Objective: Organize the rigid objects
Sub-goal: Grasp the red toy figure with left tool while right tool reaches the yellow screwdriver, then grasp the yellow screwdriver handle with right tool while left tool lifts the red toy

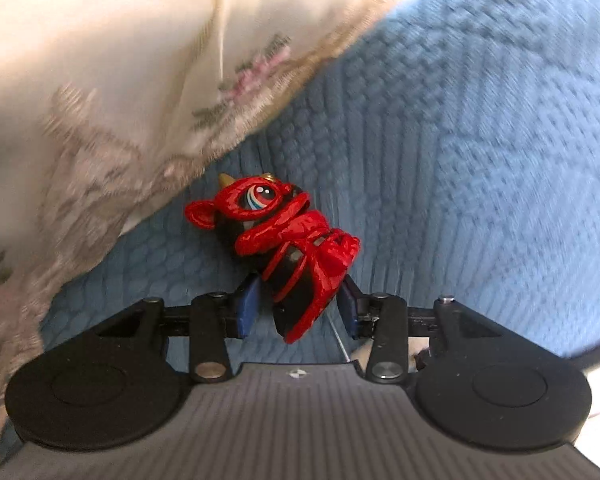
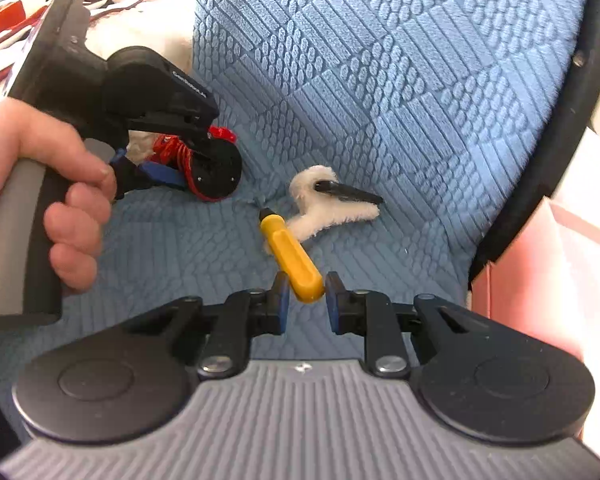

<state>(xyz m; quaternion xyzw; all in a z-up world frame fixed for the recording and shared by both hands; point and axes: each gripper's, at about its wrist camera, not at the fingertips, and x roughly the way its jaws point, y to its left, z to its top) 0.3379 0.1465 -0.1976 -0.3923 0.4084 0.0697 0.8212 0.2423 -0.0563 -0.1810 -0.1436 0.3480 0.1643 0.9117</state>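
A red and black toy figure [image 1: 288,248] with a big eye and gold horns lies on the blue textured cushion [image 1: 480,160]. My left gripper [image 1: 298,308] has its blue pads on either side of the toy's lower end, closed on it. In the right wrist view the left gripper [image 2: 156,172] holds the toy [image 2: 180,152] at the left. My right gripper [image 2: 305,300] is shut on the end of a yellow-handled screwdriver [image 2: 292,256] that points away. A white fluffy piece [image 2: 332,208] with a black clip [image 2: 348,192] lies just beyond it.
A cream embroidered pillow [image 1: 120,80] presses against the cushion at the left. The chair's dark rim [image 2: 560,152] curves along the right. A patterned red and white cloth [image 2: 16,12] lies at the far left. A pink surface [image 2: 540,288] sits beyond the rim.
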